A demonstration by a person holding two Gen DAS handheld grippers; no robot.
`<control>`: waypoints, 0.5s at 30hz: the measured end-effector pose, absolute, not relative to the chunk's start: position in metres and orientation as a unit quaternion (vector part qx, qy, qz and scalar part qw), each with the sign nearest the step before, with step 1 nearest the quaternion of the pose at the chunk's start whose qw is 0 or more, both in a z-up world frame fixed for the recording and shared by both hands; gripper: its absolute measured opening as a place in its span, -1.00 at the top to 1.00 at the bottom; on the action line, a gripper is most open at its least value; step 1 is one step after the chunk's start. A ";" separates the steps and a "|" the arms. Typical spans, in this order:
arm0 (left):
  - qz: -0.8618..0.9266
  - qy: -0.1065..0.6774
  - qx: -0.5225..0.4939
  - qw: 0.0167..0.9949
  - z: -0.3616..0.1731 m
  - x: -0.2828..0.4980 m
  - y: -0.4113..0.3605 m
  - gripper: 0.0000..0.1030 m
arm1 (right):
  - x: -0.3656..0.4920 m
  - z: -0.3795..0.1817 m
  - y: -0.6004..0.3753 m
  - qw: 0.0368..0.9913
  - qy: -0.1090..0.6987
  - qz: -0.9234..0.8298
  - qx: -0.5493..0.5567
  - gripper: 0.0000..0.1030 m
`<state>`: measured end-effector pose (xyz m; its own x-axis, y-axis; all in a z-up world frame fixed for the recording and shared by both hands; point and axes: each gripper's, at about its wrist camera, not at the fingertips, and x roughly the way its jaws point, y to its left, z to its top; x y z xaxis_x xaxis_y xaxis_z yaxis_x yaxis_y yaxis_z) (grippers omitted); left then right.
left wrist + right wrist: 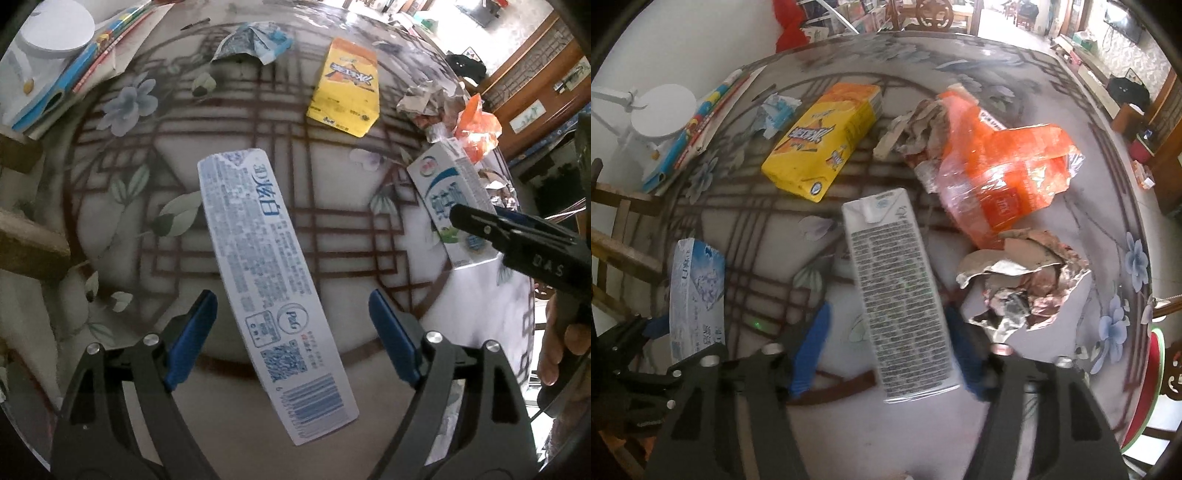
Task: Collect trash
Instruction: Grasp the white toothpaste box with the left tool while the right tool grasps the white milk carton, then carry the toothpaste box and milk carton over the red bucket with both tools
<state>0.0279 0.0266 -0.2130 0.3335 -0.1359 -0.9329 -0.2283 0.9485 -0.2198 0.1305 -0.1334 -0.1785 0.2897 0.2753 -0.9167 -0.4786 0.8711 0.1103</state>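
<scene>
Jaws of the left gripper (291, 336) stand wide astride the toothpaste box (273, 284), left of the milk carton (897, 291) on the counter (229, 406); close squarely across its width. Right gripper (886, 350) brackets the carton narrowly; whether it pinches, I cannot tell.

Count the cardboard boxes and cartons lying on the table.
3: toothpaste box between the left gripper's fingers, milk carton in the right gripper, yellow carton further back. Crumpled wrappers could hide more.
</scene>
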 end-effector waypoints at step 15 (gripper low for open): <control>0.027 0.543 -0.137 0.828 -0.190 0.028 0.026 0.20 | 0.096 -0.156 -0.170 0.806 0.535 0.250 0.034 0.24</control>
<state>0.0278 0.0259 -0.1900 0.4095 -0.1045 -0.9063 -0.1935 0.9609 -0.1982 0.0956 -0.1700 -0.1555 0.3027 0.4397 -0.8456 -0.3679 0.8724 0.3219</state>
